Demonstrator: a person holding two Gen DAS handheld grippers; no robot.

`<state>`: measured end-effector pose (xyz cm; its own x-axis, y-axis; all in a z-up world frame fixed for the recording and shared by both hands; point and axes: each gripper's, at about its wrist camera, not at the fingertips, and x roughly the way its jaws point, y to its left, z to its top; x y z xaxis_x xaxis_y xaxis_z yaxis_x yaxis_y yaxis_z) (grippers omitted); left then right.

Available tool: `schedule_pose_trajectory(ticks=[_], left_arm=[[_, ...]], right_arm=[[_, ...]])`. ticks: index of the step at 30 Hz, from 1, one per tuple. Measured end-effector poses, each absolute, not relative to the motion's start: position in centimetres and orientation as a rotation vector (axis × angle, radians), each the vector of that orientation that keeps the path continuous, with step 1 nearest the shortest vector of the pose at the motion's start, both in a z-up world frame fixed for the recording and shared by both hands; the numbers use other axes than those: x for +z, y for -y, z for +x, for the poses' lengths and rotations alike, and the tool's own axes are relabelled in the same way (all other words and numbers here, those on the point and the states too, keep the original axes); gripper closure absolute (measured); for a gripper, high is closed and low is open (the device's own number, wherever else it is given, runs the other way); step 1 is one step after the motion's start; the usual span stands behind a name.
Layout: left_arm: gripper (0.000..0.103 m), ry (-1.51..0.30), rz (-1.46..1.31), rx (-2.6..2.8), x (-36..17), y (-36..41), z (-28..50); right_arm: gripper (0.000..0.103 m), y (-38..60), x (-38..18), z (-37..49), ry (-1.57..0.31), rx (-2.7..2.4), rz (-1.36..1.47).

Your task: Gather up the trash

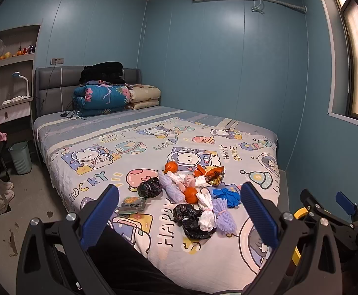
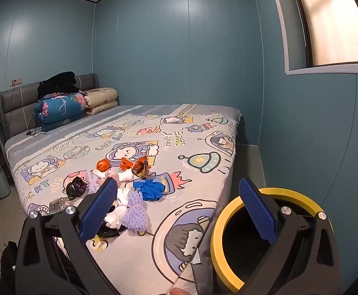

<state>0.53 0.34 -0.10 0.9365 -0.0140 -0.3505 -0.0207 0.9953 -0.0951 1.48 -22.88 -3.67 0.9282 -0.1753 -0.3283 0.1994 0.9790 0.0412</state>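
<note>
While both grippers' ribbed blue fingers (image 1: 258, 217) gape empty, crinkled wrappers (image 1: 214, 175), purple foam netting (image 1: 224, 215), round yellow-rimmed bin (image 2: 219, 245)

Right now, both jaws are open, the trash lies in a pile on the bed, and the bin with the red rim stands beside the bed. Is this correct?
Almost. The bin's rim is yellow, not red, as the right wrist view shows. The rest holds: the left gripper and right gripper are open, and the trash pile lies on the bed.
</note>
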Motion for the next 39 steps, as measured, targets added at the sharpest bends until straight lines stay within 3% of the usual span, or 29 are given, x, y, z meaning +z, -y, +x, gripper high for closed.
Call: schedule_pose_trajectory(ticks=[39], left_arm=[[0.007,-0.370,-0.103,-0.001,-0.31,-0.70,0.75]], right_arm=[[0.008,23.12,-4.36,2.12,-0.351,-0.186,0.071]])
